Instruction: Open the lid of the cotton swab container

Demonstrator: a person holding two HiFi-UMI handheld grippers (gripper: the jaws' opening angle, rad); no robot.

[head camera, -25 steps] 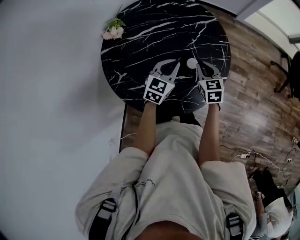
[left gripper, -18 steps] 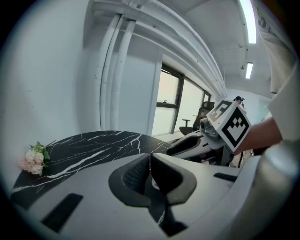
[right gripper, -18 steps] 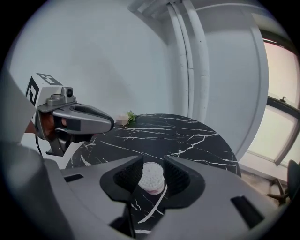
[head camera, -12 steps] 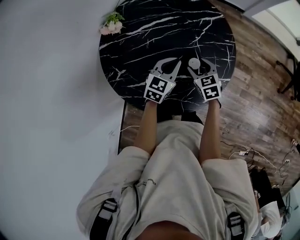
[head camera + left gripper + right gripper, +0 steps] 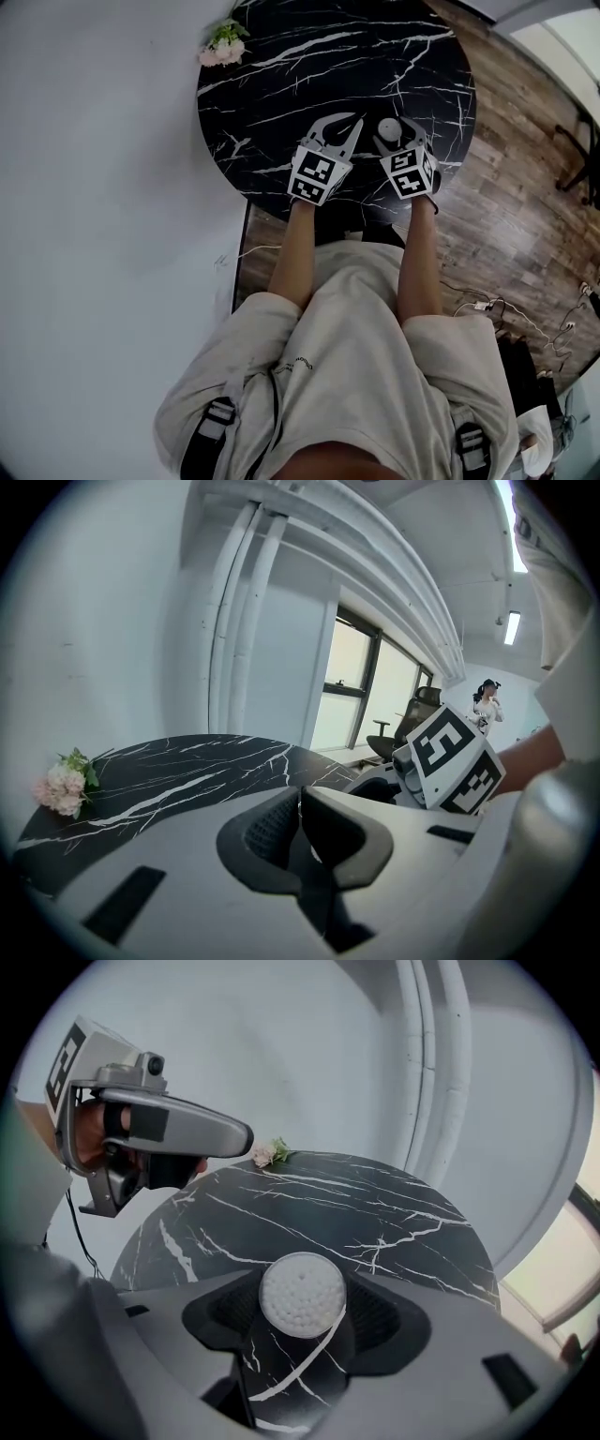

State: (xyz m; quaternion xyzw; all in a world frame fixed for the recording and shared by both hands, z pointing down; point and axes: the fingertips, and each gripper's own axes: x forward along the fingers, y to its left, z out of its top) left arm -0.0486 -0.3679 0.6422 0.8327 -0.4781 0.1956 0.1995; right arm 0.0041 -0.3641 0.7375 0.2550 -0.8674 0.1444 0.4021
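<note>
The cotton swab container [image 5: 388, 126] is a small round tub on the black marble table [image 5: 309, 56]; its top [image 5: 302, 1295] shows a field of white swab tips. My right gripper [image 5: 397, 134] has just been opening. It is open, with the container standing between its jaws [image 5: 302, 1309], the pads close beside the tub on either side. My left gripper [image 5: 352, 124] is shut on nothing, a little left of the container and above the table. Its closed tips [image 5: 300, 803] point across the tabletop, and the right gripper view shows it [image 5: 230, 1138] at the upper left.
A small bunch of pink flowers [image 5: 223, 47] lies at the table's far left edge [image 5: 64, 785]. The table stands against a white wall on the left, with wooden floor [image 5: 506, 187] to the right. An office chair [image 5: 412, 719] and a person stand far off by the windows.
The right gripper's jaws have spread from shut to wide and come down around the container. The left gripper has dropped slightly and stays shut.
</note>
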